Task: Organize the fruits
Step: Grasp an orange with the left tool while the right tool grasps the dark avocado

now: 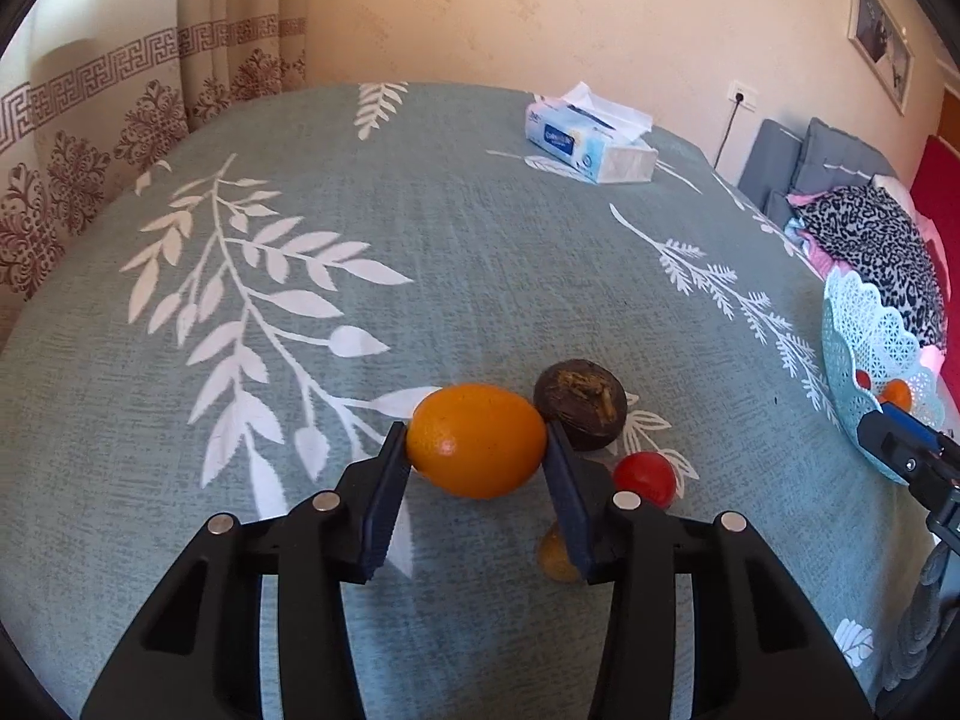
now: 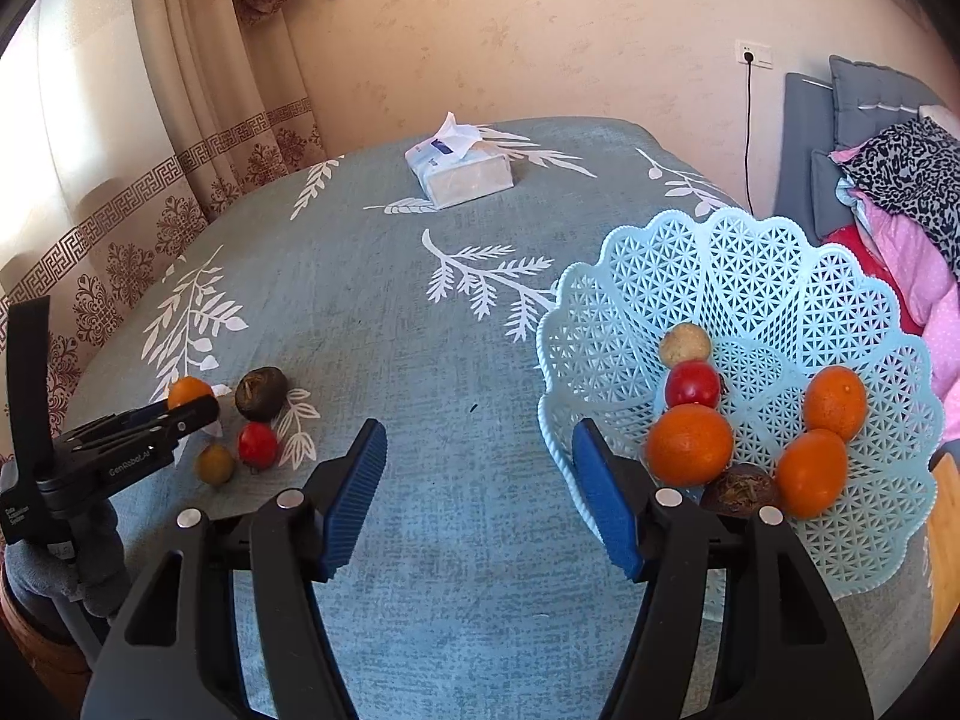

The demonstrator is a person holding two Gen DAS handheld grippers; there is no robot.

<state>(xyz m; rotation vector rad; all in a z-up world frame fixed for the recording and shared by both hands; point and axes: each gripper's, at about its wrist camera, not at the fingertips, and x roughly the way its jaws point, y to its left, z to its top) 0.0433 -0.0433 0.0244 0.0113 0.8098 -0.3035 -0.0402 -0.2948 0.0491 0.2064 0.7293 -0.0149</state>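
The orange (image 1: 477, 440) sits on the leaf-print tablecloth (image 1: 420, 252) with the left gripper (image 1: 477, 450) clamped across its middle, one blue pad touching each side of the rind. It looks firm, round and fairly smooth, probably light enough for this pinch, but a ball like that could roll out if the pads sit off its widest line, so I'd judge the grip across the belly to be the right place. At about one o'clock from it, almost touching, rests a dark brown round fruit (image 1: 580, 403); at four o'clock lies a small red fruit (image 1: 645, 477), and a small yellowish one (image 1: 555, 558) is half hidden behind the right-hand finger. Well off at three o'clock stands the pale blue lattice basket (image 2: 750, 276), already holding three oranges and some smaller fruits. The right gripper (image 2: 477, 495) hangs open and empty just beside the basket's near rim. A tissue pack (image 2: 459, 171) lies far back at twelve o'clock.
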